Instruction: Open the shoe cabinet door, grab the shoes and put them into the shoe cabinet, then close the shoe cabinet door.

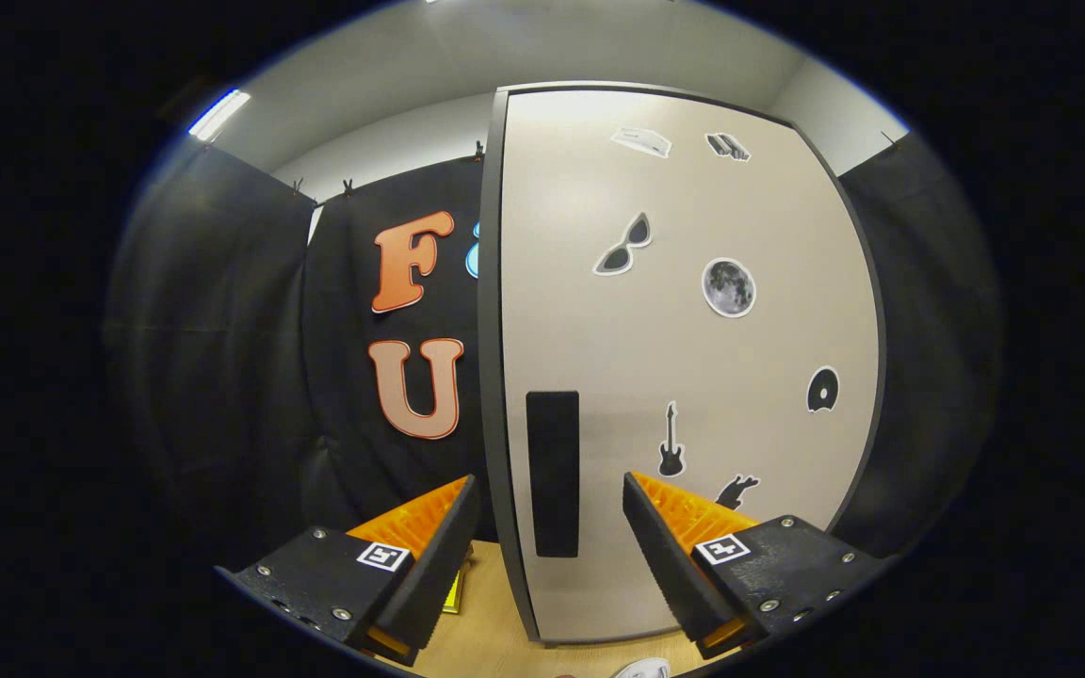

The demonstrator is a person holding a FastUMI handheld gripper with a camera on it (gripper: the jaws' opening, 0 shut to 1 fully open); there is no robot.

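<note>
The gripper [550, 527] has its two fingers wide apart and holds nothing. Between them, just ahead, stands the pale beige flat door of the shoe cabinet [693, 358], upright and with a dark frame around it. The door carries several small stickers. Its black rectangular handle [552, 473] sits low, near the left edge of the door, and lies in the gap between the fingers.

I judge that the door is a stiff and light panel which swings on hinges on its far right side, so a pull at the handle side should need little force. The smooth face gives no grip; the handle or the free left edge is the place to take hold. Whether the handle is raised or a recess, I cannot tell.

To the left of the door there is open room in front of the black cloth wall [222, 330], enough for the door to swing out. Below lies the light wooden floor [486, 631]. A small white object [644, 669], maybe a shoe, rests near the right finger.
</note>
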